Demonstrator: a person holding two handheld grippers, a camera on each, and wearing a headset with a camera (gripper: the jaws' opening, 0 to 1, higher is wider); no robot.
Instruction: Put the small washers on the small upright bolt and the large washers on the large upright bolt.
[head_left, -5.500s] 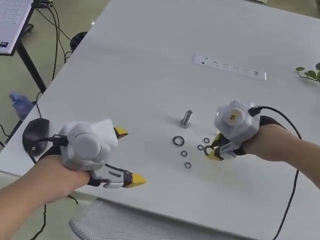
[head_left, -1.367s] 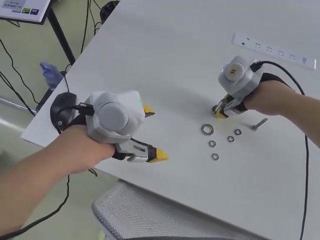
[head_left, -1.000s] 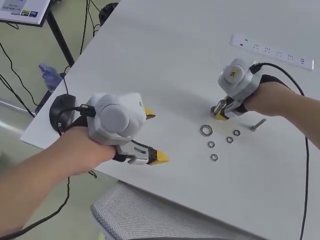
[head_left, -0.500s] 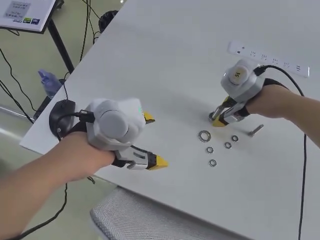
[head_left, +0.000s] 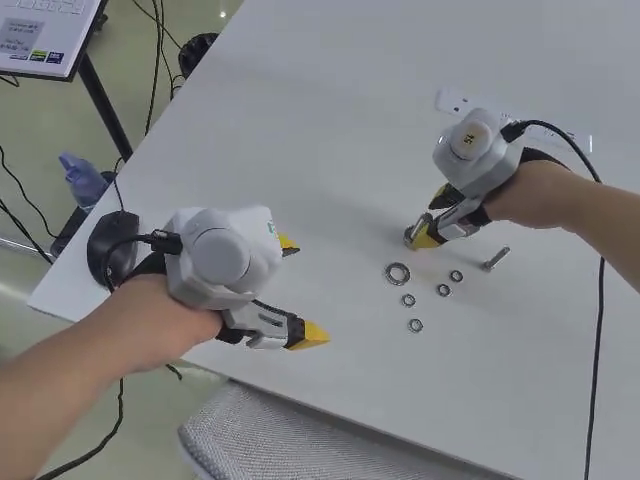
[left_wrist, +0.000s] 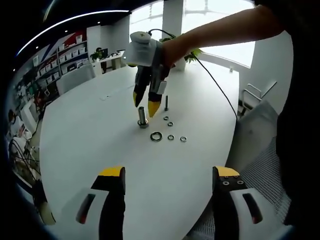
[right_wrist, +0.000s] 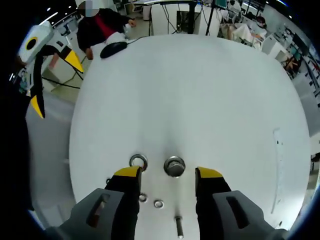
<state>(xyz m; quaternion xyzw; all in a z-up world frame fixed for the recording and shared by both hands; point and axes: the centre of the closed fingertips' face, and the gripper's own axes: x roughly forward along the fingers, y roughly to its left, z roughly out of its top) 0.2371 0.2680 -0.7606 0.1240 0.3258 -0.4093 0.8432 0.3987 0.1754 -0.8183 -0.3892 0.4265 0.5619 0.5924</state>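
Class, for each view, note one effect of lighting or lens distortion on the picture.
Head view: soft, even light, the table edges straight. Left gripper view: fisheye curves the table edge, the windows blown out white. Right gripper view: table bulges round, the large bolt seen end-on.

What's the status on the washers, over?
Both tools open: right tool over large upright bolt, left tool off to the side. Large washer and four small washers loose on table. Small bolt lying flat, not upright.

White table (head_left: 300, 120), power strip (head_left: 448, 99) at its far side; grey mesh chair (head_left: 270, 445), blue bottle (head_left: 80, 178) on floor
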